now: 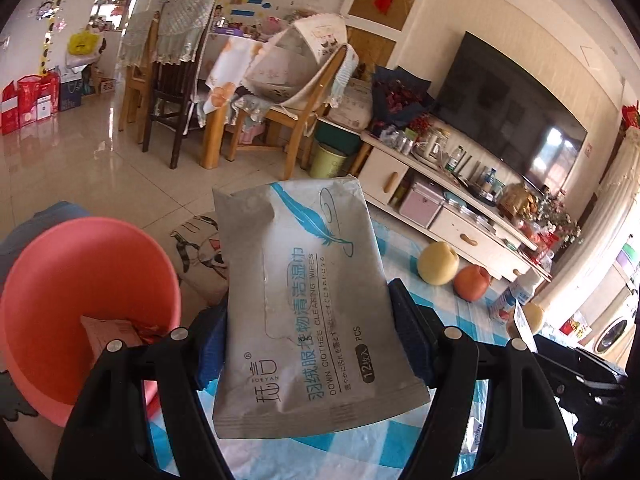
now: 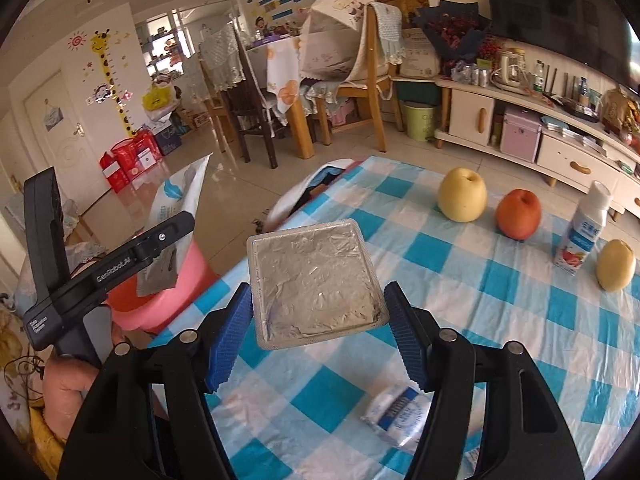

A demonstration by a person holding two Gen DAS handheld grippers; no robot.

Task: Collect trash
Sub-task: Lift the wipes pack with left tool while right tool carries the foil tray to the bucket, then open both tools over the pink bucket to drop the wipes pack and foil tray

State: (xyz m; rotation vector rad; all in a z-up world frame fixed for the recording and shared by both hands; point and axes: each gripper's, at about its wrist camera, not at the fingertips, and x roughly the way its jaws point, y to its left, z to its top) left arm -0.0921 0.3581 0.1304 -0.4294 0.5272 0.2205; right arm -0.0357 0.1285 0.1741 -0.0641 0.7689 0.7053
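Observation:
My left gripper [image 1: 308, 340] is shut on a grey wet-wipes packet [image 1: 304, 304] with a blue feather print, held upright just right of a pink bin [image 1: 80, 300] that has a wrapper inside. My right gripper [image 2: 320, 328] is shut on a flat silver foil blister pack [image 2: 316, 284], held above the blue-checked tablecloth [image 2: 500, 320]. In the right wrist view the left gripper [image 2: 160, 256] with its packet [image 2: 180, 208] is over the pink bin [image 2: 168, 300] at the table's left edge. A small crumpled blue-and-white wrapper [image 2: 400, 412] lies on the cloth below my right gripper.
On the table stand a yellow pear [image 2: 462, 196], a red apple [image 2: 519, 214], a small drink bottle [image 2: 584, 228] and another yellow fruit [image 2: 616, 266]. Chairs, a dining table, a green bin [image 2: 420, 122] and a TV cabinet [image 2: 560, 152] lie beyond on the tiled floor.

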